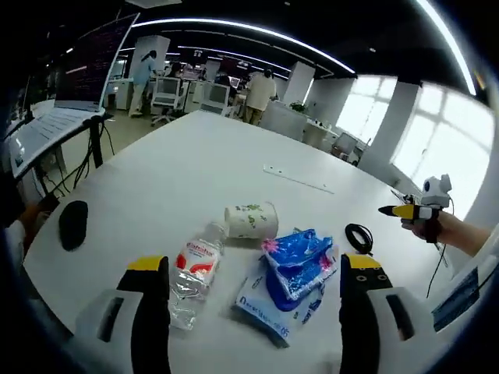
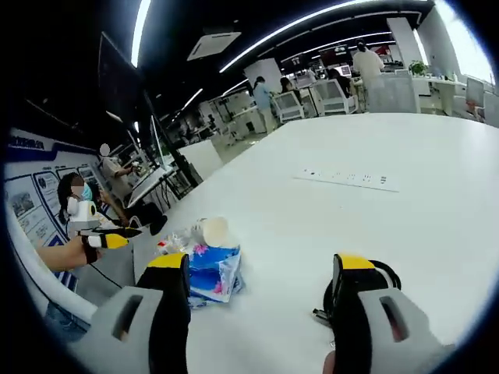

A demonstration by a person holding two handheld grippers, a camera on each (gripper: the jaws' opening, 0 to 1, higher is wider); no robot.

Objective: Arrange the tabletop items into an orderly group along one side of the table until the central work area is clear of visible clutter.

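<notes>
Clutter sits mid-table: water bottle (image 1: 192, 274) at seven o'clock, paper cup (image 1: 252, 220) at noon, blue wipes packs (image 1: 292, 279) at five. Left gripper (image 1: 253, 292) and right gripper (image 2: 261, 292) both gape, holding nothing. Packs look soft, light; pinch the middle.

On the tabletop (image 1: 195, 156), a bottle (image 1: 191, 273) lay left of a wipes pack (image 1: 290, 276), a cup (image 1: 251, 220) behind them, a cable coil (image 1: 359, 236) right.

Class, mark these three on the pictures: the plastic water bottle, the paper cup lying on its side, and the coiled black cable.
plastic water bottle (image 1: 192, 275), left gripper view, on its red label.
paper cup (image 1: 252, 220), left gripper view, on its printed side wall.
coiled black cable (image 1: 359, 236), left gripper view, on the loop's rim.
</notes>
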